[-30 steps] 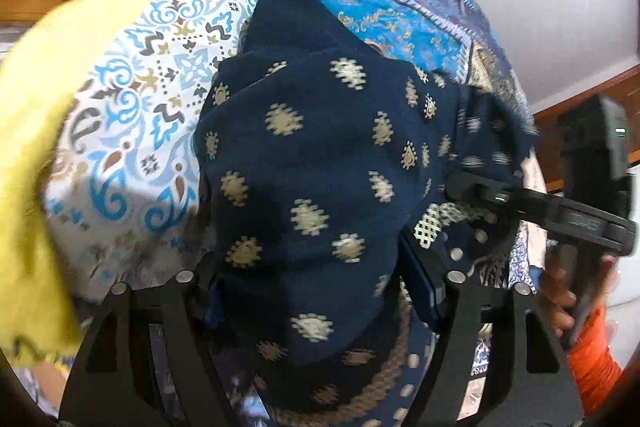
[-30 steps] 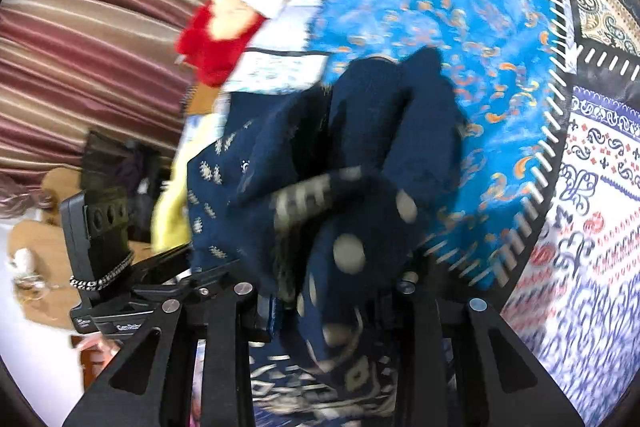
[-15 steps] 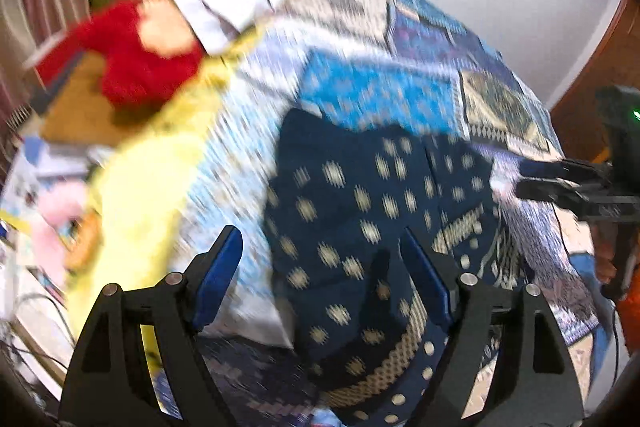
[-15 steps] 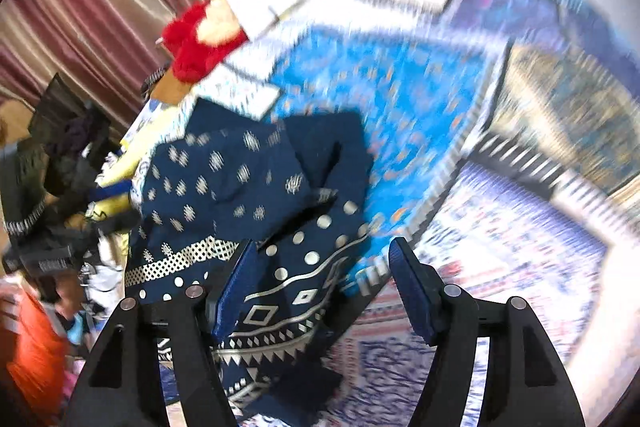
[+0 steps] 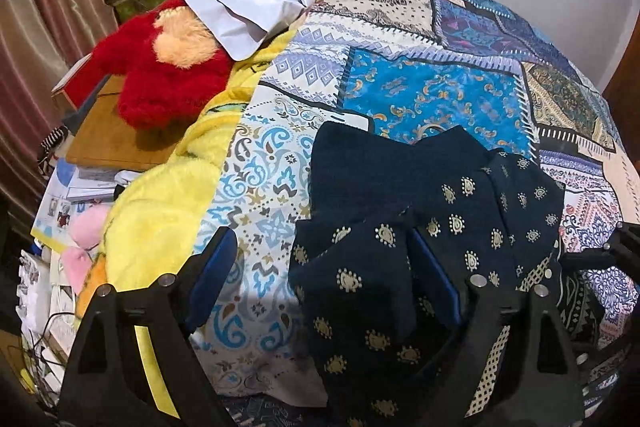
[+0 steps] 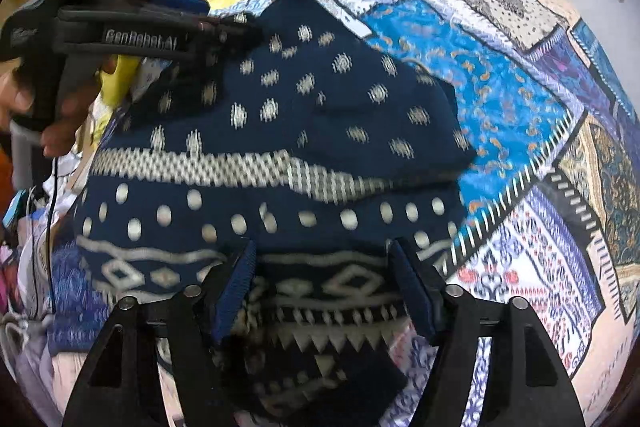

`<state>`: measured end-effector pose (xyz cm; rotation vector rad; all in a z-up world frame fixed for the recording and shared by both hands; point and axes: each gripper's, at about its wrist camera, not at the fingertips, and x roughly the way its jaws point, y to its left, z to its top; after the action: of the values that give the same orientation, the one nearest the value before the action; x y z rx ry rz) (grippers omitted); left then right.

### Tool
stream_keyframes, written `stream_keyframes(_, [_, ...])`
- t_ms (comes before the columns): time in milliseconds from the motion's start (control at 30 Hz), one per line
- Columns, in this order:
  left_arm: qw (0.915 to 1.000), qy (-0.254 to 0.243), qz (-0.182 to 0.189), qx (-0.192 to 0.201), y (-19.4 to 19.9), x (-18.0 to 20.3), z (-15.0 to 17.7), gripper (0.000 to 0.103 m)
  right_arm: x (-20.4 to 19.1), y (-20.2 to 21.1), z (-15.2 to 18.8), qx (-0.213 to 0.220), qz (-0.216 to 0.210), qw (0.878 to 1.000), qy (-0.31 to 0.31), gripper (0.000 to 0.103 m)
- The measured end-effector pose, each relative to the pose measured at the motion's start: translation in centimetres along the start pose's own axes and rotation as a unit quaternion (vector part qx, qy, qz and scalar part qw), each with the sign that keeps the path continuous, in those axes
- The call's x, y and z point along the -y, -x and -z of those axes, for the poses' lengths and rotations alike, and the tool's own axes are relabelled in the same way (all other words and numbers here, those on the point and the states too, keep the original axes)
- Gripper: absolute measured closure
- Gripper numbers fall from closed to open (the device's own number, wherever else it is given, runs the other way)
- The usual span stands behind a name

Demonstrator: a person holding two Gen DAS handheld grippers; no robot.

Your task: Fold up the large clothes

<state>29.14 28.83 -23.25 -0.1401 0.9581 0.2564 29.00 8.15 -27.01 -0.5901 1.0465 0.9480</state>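
The navy patterned garment (image 5: 404, 227) is laid in a folded heap on the patchwork bedspread (image 5: 432, 99) of the bed, near its lower edge. The left hand-held gripper (image 5: 324, 279) is held above the garment's left part; its jaws have just been opening and are spread wide, with no cloth pressed by the blue pads (image 5: 212, 267). The right hand-held gripper (image 6: 324, 287) is positioned over the bordered hem (image 6: 240, 171); its jaws have likewise just been opening and are parted, nothing being clamped. A red plush toy (image 5: 168, 75) and a yellow blanket (image 5: 160, 195) are located beside the bedspread.
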Motion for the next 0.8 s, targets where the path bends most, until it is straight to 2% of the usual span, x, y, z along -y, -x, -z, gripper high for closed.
stream_keyframes(100, [0.9998,-0.017,-0.004,0.000,1.6,0.4,1.0,0.015,2.0,0.8,1.3,-0.007,-0.019,0.999,-0.034,0.025])
stream_keyframes(167, [0.9996,-0.029,-0.007,-0.002,2.8,0.8,2.0,0.015,3.4,1.1,2.4,-0.020,-0.011,0.998,-0.061,0.025])
stream_keyframes(233, [0.9992,-0.039,-0.005,-0.006,4.1,1.1,3.0,0.015,4.0,1.5,3.2,-0.023,-0.023,0.996,-0.081,0.025])
stream_keyframes(300, [0.9991,-0.043,-0.003,-0.003,6.0,1.3,4.0,0.015,4.7,2.9,4.2,-0.016,-0.026,0.993,-0.111,0.025])
stream_keyframes(400, [0.9992,-0.032,0.001,0.023,9.6,1.5,4.8,0.015,3.9,6.4,5.2,0.019,0.007,0.993,-0.116,0.025])
stream_keyframes(500, [0.9977,-0.011,0.011,0.066,14.2,1.9,4.8,0.015,2.4,11.5,5.4,0.089,0.026,0.989,-0.114,0.025])
stream_keyframes(600, [0.9922,0.005,0.020,0.123,19.3,2.3,4.7,0.015,0.0,17.6,5.6,0.177,0.041,0.977,-0.109,0.025])
stream_keyframes(700, [0.9803,0.008,0.020,0.196,25.2,3.3,5.0,0.015,-2.3,22.5,5.4,0.251,0.054,0.961,-0.101,0.025])
stream_keyframes(800, [0.9656,0.006,0.014,0.260,30.2,4.5,5.9,0.015,-5.1,27.5,5.8,0.323,0.069,0.940,-0.088,0.025])
